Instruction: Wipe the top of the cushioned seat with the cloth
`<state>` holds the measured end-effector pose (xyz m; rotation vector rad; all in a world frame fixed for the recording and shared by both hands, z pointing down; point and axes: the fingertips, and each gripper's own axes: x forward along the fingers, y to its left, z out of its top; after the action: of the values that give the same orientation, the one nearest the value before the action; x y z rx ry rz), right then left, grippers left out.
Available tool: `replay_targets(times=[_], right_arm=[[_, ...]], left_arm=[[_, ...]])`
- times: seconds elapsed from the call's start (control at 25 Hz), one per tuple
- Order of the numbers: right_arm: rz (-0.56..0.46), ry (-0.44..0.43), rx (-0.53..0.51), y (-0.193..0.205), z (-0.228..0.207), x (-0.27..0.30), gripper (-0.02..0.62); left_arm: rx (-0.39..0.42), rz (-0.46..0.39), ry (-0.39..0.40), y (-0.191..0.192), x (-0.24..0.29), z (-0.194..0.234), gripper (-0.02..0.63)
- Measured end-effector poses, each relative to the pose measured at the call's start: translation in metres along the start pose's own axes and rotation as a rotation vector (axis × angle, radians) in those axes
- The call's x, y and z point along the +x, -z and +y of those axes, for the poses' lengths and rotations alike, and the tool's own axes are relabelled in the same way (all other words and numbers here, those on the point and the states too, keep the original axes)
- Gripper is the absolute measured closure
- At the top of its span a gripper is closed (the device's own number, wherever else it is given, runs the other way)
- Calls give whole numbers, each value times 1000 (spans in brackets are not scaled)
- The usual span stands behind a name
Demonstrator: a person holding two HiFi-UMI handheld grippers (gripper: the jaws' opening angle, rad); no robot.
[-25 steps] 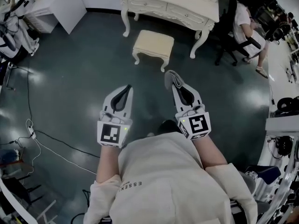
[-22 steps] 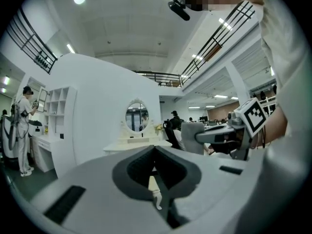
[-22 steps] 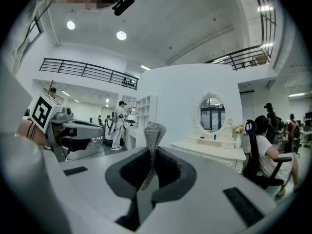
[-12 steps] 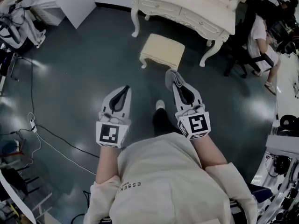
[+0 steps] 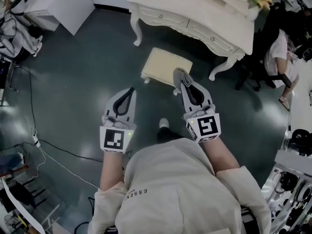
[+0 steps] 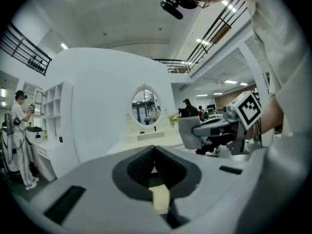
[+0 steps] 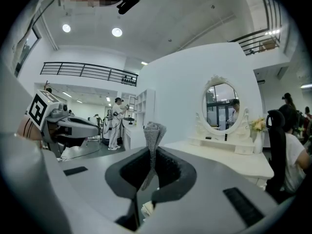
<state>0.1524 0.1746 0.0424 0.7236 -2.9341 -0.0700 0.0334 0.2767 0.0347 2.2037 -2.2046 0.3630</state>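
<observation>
Pointing forward, right gripper [image 5: 183, 77] pinches the cloth [image 7: 153, 133]; left gripper [image 5: 130, 90] closed, empty.

Two tools held out ahead, side by side.
The left forearm [image 5: 111, 165] and right forearm [image 5: 220, 154] reach forward. The grey, marker-cubed left tool [image 5: 130, 89] has its jaws together, empty. The matching right tool [image 5: 181, 75] sits slightly further ahead, clamped on a grey knitted cloth [image 7: 153, 130], seemingly by a folded edge.

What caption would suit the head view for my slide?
Right hand-held gripper shut on a grey folded cloth, left hand-held gripper shut and empty, both held before the cream cushioned seat.
</observation>
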Motion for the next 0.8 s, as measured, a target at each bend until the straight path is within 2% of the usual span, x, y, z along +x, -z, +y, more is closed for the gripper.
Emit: replay_targets(times=[0.2,0.48,0.8], right_arm=[[43,29,36,19,-62,45,568],[108,92,70,45,-117,88,568],[228,236,140,92,-174,162,568]], left_arm=[[-8,29,32,3,81,10,604],[-20,56,128,13,165,15,604],[-41,91,295,44,277,52,604]])
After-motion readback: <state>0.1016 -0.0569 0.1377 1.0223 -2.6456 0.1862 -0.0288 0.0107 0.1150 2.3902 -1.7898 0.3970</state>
